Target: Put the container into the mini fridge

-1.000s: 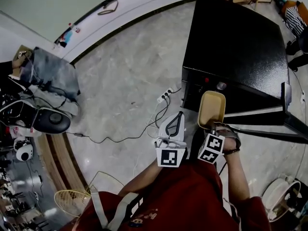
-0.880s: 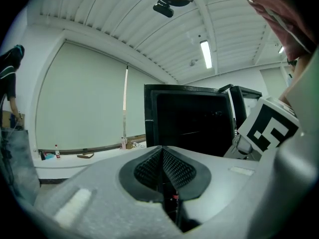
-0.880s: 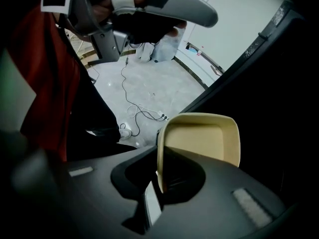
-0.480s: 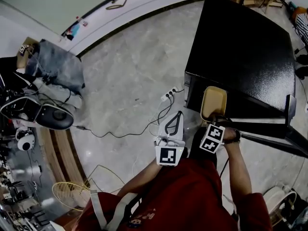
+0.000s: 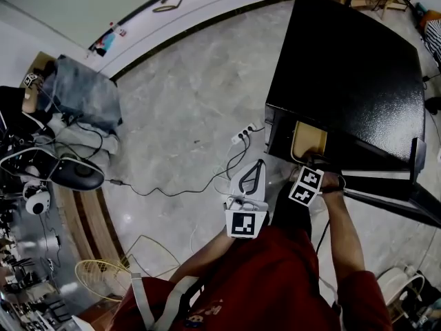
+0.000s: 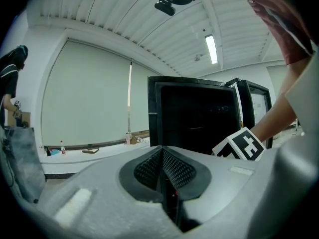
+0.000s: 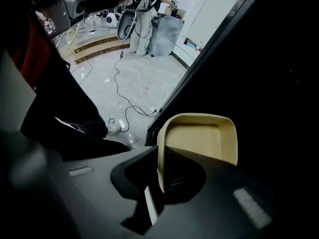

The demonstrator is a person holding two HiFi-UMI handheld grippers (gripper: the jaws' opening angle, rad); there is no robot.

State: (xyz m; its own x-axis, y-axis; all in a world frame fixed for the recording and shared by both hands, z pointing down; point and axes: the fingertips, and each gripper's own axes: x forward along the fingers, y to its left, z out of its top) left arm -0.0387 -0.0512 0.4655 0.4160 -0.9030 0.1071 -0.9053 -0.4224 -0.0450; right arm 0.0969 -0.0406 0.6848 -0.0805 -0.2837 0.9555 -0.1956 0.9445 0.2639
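Observation:
A beige, shallow container (image 5: 308,141) hangs tilted at the front of the black mini fridge (image 5: 351,67), its far part under the fridge's top edge. In the right gripper view the container (image 7: 199,138) is framed by the fridge's dark inside. My right gripper (image 7: 159,176) is shut on its near rim and points steeply down. Its marker cube (image 5: 306,185) shows just below the container. My left gripper (image 5: 252,175) hovers to the left of the fridge, shut with nothing in it. In its own view the pads (image 6: 172,167) meet before the fridge's open front (image 6: 197,116).
The fridge door (image 5: 396,202) stands open to the right. A power strip with cables (image 5: 241,136) lies on the marble floor left of the fridge. A wire fan guard (image 5: 103,281) sits near my left leg, and a grey bag (image 5: 86,92) with gear is at the far left.
My right gripper has carried the container forward and down, from in front of the fridge into its opening. The left gripper has stayed in place.

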